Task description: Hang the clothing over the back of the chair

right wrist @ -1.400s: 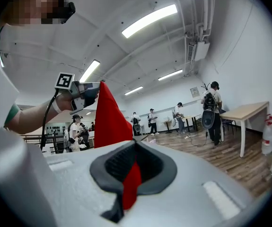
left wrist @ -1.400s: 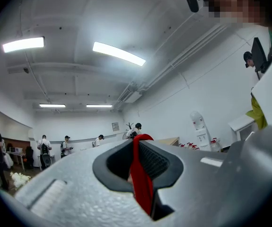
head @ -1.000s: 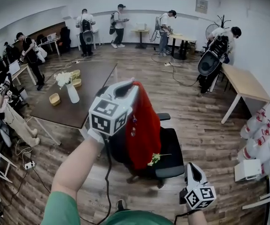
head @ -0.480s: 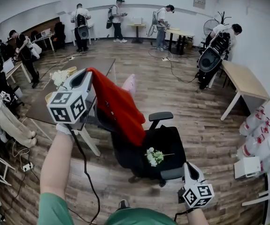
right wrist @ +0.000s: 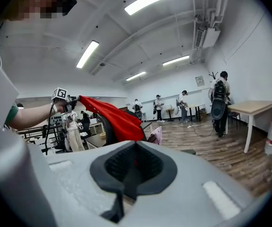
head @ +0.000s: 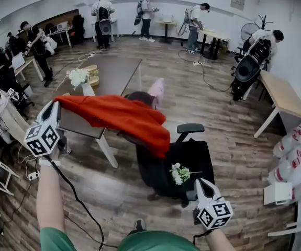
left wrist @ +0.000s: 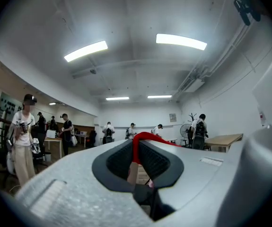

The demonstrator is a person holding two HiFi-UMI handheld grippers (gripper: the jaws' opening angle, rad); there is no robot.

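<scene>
The red clothing (head: 119,116) is stretched almost level from my left gripper (head: 56,106) across the top of the black office chair (head: 192,158), and its right end droops over the backrest. My left gripper, far left of the head view, is shut on the garment's edge; the left gripper view shows red cloth (left wrist: 136,148) pinched between the jaws. My right gripper (head: 201,184) hovers low by the front of the chair seat, jaws shut with nothing in them. The right gripper view shows the clothing (right wrist: 114,119) draped over the chair back.
A small white flower bunch (head: 178,173) lies on the seat. Something pink (head: 157,90) shows behind the chair. A brown table (head: 113,72) with a vase of white flowers (head: 78,77) stands to the left. Several people work around the room's edges; a light table (head: 281,95) is at right.
My left gripper swung left and down, pulling the red clothing from a vertical hang into a near-level spread over the chair back. The right gripper shifted a little near the seat.
</scene>
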